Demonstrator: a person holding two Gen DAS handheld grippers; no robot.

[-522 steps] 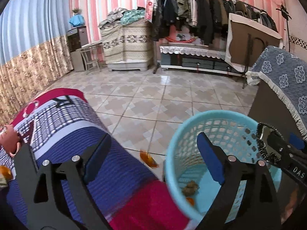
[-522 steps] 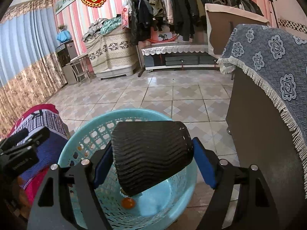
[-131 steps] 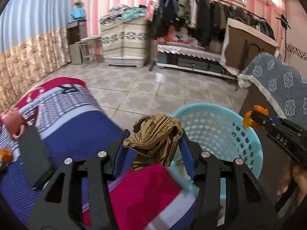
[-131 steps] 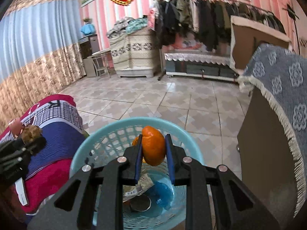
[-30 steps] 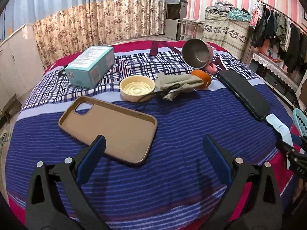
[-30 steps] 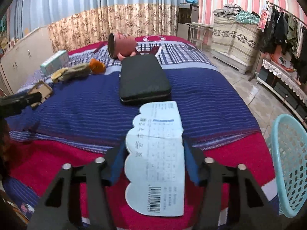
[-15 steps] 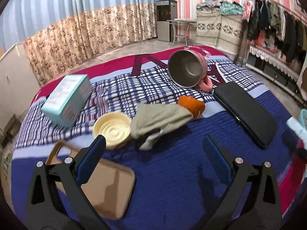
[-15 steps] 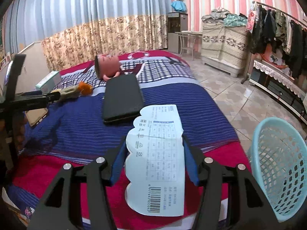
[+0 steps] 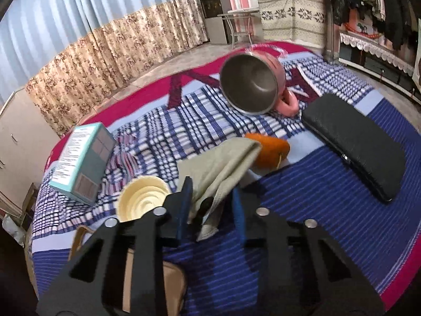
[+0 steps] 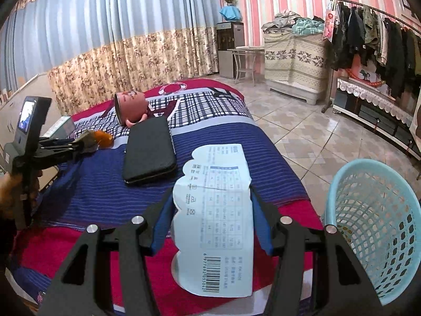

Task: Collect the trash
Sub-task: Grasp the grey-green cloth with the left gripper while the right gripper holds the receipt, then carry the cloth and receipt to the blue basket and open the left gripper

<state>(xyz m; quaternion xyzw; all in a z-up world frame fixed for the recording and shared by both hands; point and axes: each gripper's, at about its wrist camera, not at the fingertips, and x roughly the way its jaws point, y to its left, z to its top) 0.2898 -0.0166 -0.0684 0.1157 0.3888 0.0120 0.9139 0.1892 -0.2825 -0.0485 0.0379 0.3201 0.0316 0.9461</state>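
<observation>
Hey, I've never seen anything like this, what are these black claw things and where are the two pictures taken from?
There is no robot here. A person holds a hand-held claw in each hand, and a wide-angle camera on each claw looks forward along its two fingers. So one picture is the left claw's view and the other is the right claw's.

Both look at a bed with a striped cover. On it lie a pink cup on its side, a black case, a blue box, a cream lid, a tan phone case, an orange peel and a grey-green cloth.

The left claw is closing around the cloth's near end. The right claw holds a pale blue printed card. The blue basket on the floor beside the bed takes the trash.
</observation>
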